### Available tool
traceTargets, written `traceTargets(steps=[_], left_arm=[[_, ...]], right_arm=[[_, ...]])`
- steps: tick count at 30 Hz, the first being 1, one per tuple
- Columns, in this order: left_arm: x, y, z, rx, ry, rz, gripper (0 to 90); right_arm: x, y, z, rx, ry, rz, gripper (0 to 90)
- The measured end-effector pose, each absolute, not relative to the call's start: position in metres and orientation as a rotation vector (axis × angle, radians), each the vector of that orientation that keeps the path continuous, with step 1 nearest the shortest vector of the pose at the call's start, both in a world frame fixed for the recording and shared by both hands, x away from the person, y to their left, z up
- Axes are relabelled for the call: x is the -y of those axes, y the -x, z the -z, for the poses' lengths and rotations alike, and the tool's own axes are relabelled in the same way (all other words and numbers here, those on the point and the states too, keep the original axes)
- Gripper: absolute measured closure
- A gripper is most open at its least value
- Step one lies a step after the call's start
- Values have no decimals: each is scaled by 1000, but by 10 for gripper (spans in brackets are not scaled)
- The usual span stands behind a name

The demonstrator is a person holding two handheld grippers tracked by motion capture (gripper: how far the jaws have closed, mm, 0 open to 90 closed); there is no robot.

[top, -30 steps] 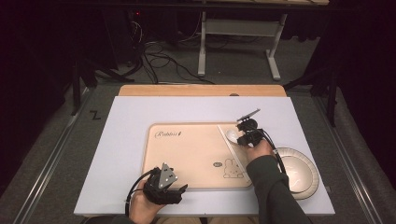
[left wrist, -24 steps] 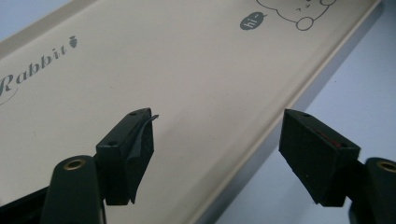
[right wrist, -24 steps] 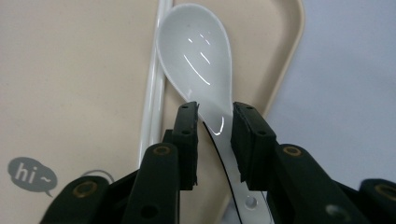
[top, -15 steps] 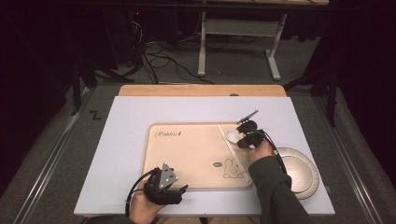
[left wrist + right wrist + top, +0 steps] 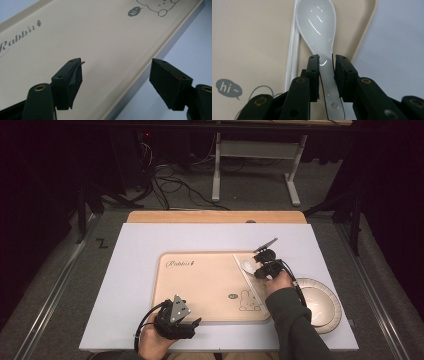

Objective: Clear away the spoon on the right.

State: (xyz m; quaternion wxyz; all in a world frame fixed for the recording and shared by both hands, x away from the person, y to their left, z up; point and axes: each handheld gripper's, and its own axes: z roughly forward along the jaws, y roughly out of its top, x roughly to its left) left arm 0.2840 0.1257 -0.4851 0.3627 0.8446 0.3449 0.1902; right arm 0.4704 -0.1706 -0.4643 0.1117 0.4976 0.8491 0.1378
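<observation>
The right gripper (image 5: pixel 326 62) is pinching the handle of a glossy white ceramic soup spoon (image 5: pixel 318 27), lying at the right end of the beige rabbit-printed plastic tray (image 5: pixel 200 285) beside white chopsticks (image 5: pixel 293 47). The left gripper (image 5: pixel 116 72) is hovering over the tray's near edge, jaws spread wide and holding nothing.

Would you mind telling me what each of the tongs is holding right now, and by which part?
The right tongs are shut on the white spoon, gripping its handle just behind the bowl. The left tongs are open over the tray, holding nothing.

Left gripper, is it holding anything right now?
No, the left gripper has its jaws wide apart over the tray edge, with nothing between them.
</observation>
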Motion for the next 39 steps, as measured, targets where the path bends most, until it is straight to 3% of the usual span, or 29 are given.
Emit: traceTargets(steps=[17, 31, 39], left_arm=[[-125, -283, 485, -886, -2174, -497, 269], [-126, -283, 484, -886, -2167, -498, 269], [-127, -283, 484, -885, -2167, -492, 269]], right_arm=[[167, -466, 467, -2495, -1468, -394, 713], [161, -482, 469, -2421, -1562, -465, 742], [162, -479, 467, -2427, -1521, -478, 674]])
